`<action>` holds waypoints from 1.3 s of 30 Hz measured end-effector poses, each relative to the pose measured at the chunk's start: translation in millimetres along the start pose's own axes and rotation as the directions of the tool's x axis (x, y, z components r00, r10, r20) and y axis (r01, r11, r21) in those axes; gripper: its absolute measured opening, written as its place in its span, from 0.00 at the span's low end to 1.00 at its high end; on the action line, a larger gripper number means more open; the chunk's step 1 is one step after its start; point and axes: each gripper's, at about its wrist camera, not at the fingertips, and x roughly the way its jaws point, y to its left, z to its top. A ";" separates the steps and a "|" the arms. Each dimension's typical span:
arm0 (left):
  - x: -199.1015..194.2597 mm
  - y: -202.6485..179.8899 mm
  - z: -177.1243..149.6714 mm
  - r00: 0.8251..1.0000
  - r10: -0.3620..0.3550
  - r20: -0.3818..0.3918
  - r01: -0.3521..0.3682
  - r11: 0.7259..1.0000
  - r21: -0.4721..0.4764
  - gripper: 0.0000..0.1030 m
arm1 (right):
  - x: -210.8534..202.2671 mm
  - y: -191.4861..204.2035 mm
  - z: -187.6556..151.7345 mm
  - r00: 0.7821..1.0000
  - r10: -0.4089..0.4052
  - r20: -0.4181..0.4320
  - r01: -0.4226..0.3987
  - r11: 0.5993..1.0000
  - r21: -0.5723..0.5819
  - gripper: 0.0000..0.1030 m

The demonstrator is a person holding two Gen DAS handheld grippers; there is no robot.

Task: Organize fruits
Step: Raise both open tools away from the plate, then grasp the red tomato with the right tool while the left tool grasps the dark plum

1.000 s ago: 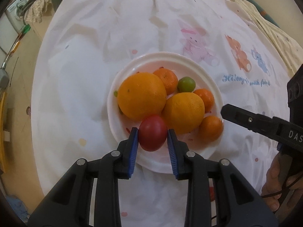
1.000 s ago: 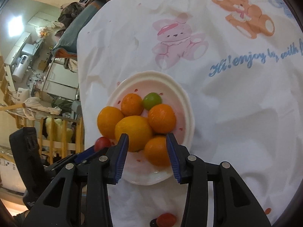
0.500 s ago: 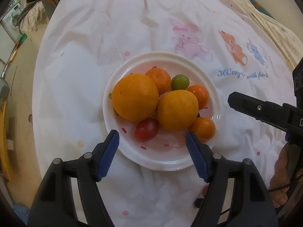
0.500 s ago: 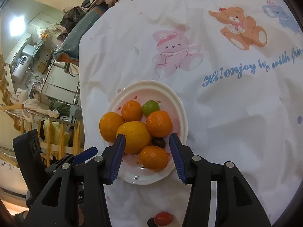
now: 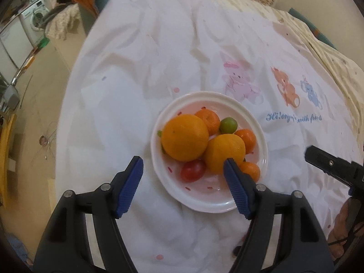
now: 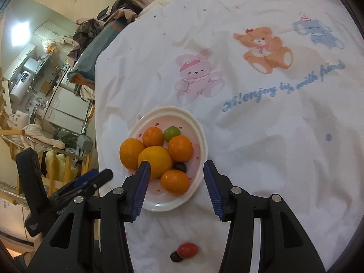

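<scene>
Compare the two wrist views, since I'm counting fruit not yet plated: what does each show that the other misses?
Only the left wrist view shows the red cherry tomato resting on the plate. Only the right wrist view shows a loose red tomato and small dark fruit on the cloth, plus another dark fruit plated. Both show the white round plate of oranges.

Beige floor, a white washing machine, cluttered counters and 1 bright ceiling light.

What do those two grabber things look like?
Both the left gripper and the right gripper are black plastic clamps shaped like forks, with silver rivets and ridged blue pads inside the jaws. The right one has a thin black cable near the hand.
</scene>
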 end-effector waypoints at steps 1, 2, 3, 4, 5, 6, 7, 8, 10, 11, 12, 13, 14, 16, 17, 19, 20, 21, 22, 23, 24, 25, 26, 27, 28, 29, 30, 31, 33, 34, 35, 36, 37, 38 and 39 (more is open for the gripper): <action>-5.2 1.9 -0.9 1.000 0.003 0.014 -0.003 1.000 -0.003 0.68 | -5.0 0.2 -1.7 1.000 0.006 0.003 -0.006 1.000 0.002 0.51; -8.3 2.9 -1.8 1.000 0.005 0.022 -0.005 1.000 -0.004 0.68 | -9.4 0.6 -3.0 1.000 0.005 0.011 -0.005 1.000 0.001 0.51; -11.9 4.1 -2.8 0.999 0.010 0.031 -0.010 1.000 -0.005 0.68 | -13.7 0.9 -4.3 1.000 0.000 0.020 0.000 1.000 -0.002 0.51; -15.9 5.2 -3.9 0.999 0.012 0.040 -0.012 1.000 -0.006 0.68 | -17.5 0.9 -5.9 1.000 -0.003 0.027 0.003 1.000 -0.002 0.51; -20.5 5.9 -5.4 0.999 0.012 0.050 -0.012 1.000 -0.005 0.68 | -22.5 0.0 -8.4 0.999 -0.003 0.035 0.003 1.000 0.004 0.51; -25.0 6.2 -7.0 0.998 0.013 0.059 -0.013 1.000 -0.001 0.68 | -25.3 -1.4 -10.4 0.999 -0.001 0.038 0.000 1.000 0.010 0.51; -29.7 5.8 -8.6 0.997 0.017 0.071 -0.017 1.000 0.007 0.68 | -29.8 -2.7 -13.6 0.999 0.003 0.044 -0.003 1.000 0.017 0.51; -35.0 4.7 -10.3 0.996 0.018 0.084 -0.020 1.000 0.020 0.68 | -32.4 -2.9 -15.7 0.999 0.003 0.047 -0.004 1.000 0.019 0.51; -42.8 2.9 -12.8 0.994 0.029 0.109 -0.033 0.999 0.041 0.68 | -39.4 -3.9 -21.4 0.998 0.005 0.057 -0.007 1.000 0.024 0.51; -46.9 2.3 -14.5 0.992 0.040 0.124 -0.046 0.998 0.046 0.68 | -42.8 -5.0 -24.4 0.998 0.002 0.060 -0.004 1.000 0.026 0.51; -50.3 2.3 -16.4 0.990 0.042 0.133 -0.048 0.998 0.046 0.68 | -46.6 -6.5 -28.4 0.998 0.000 0.064 -0.002 1.000 0.031 0.53; -53.6 2.5 -18.7 0.990 0.036 0.139 -0.042 0.998 0.045 0.68 | -49.2 -7.9 -31.3 0.998 0.000 0.066 -0.003 0.999 0.038 0.54; -55.5 2.7 -20.7 0.990 0.034 0.140 -0.040 0.998 0.044 0.68 | -51.0 -8.9 -33.4 0.998 0.002 0.069 -0.005 0.999 0.043 0.54; -60.7 3.0 -26.6 0.989 0.034 0.147 -0.041 0.998 0.047 0.68 | -56.8 -10.1 -40.0 0.997 0.006 0.076 -0.010 0.999 0.052 0.55; -63.9 2.6 -30.9 0.988 0.035 0.152 -0.043 0.998 0.049 0.68 | -58.1 -10.2 -42.0 0.997 0.006 0.077 -0.010 0.999 0.053 0.55; -68.0 2.0 -38.0 0.988 0.023 0.151 -0.031 0.998 0.050 0.68 | -60.6 -11.0 -49.5 0.997 0.006 0.072 -0.010 0.998 0.059 0.55; -69.5 1.4 -41.2 0.989 0.019 0.150 -0.027 0.998 0.051 0.68 | -60.9 -11.3 -52.3 0.998 0.005 0.068 -0.009 0.998 0.061 0.56; -71.4 1.1 -44.9 0.989 0.015 0.149 -0.022 0.999 0.048 0.68 | -61.2 -11.4 -56.2 0.998 0.001 0.062 -0.005 0.998 0.065 0.57; -72.9 1.2 -48.7 0.989 0.005 0.148 -0.012 0.999 0.045 0.68 | -61.1 -11.8 -60.2 0.998 -0.002 0.056 -0.002 0.998 0.068 0.58; -74.6 1.2 -52.9 0.990 -0.007 0.143 0.001 0.999 0.044 0.68 | -61.3 -12.0 -63.4 0.999 -0.005 0.052 0.001 0.998 0.070 0.59; -76.2 0.7 -57.2 0.990 -0.013 0.140 0.006 0.999 0.045 0.68 | -61.1 -12.4 -66.3 0.999 -0.007 0.049 0.004 0.997 0.072 0.59; -77.7 0.0 -60.6 0.990 -0.014 0.138 0.007 0.999 0.049 0.68 | -60.9 -12.9 -68.9 0.999 -0.009 0.046 0.006 0.997 0.073 0.59; -79.4 -1.3 -64.7 0.990 -0.011 0.138 0.004 0.998 0.056 0.68 | -60.8 -13.4 -71.4 0.999 -0.009 0.043 0.006 0.997 0.075 0.59; -81.4 -2.0 -68.6 0.990 -0.011 0.140 0.003 0.998 0.058 0.68 | -60.4 -13.8 -74.1 0.999 -0.009 0.040 0.006 0.997 0.078 0.59; -83.0 -2.9 -73.0 0.990 -0.015 0.140 0.006 0.998 0.061 0.68 | -60.0 -14.1 -76.6 0.999 -0.010 0.037 0.007 0.997 0.080 0.59; -83.5 -3.7 -75.7 0.990 -0.016 0.139 0.008 0.998 0.062 0.68 | -59.6 -14.9 -78.4 0.999 -0.011 0.034 0.009 0.997 0.081 0.59; -83.6 -4.6 -79.2 0.991 -0.015 0.135 0.007 0.998 0.063 0.68 | -58.9 -15.2 -79.8 0.999 -0.013 0.031 0.010 0.996 0.083 0.59; -82.9 -5.4 -81.8 0.991 -0.012 0.131 0.004 0.998 0.062 0.68 | -57.9 -15.6 -81.1 1.000 -0.014 0.026 0.012 0.996 0.086 0.59; -81.1 -5.3 -84.2 0.993 -0.010 0.121 0.003 0.999 0.054 0.68 | -53.1 -17.2 -85.2 1.000 -0.015 0.008 0.015 0.995 0.098 0.59; -80.2 -4.9 -85.7 0.993 -0.009 0.117 0.004 0.999 0.046 0.68 | -50.1 -17.7 -86.8 1.000 -0.017 -0.003 0.018 0.995 0.101 0.59; -79.4 -4.0 -86.6 0.993 -0.005 0.114 0.001 0.999 0.036 0.68 | -44.4 -17.9 -88.4 1.000 -0.023 -0.021 0.025 0.994 0.102 0.59; -78.9 -2.9 -87.4 0.994 -0.003 0.112 0.000 1.000 0.029 0.68 | -40.9 -18.1 -89.6 0.999 -0.024 -0.032 0.027 0.994 0.105 0.59; -78.0 -2.1 -87.7 0.994 -0.004 0.108 0.002 1.000 0.021 0.68 | -35.2 -18.4 -90.7 0.999 -0.023 -0.049 0.028 0.994 0.109 0.59; -77.0 -1.4 -87.9 0.995 -0.007 0.103 0.005 1.000 0.017 0.68 | -30.3 -18.6 -92.0 0.998 -0.021 -0.067 0.029 0.993 0.113 0.59; -75.9 -1.3 -88.1 0.995 -0.015 0.097 0.014 1.000 0.014 0.68 | -24.4 -19.3 -93.2 0.996 -0.017 -0.088 0.027 0.992 0.120 0.59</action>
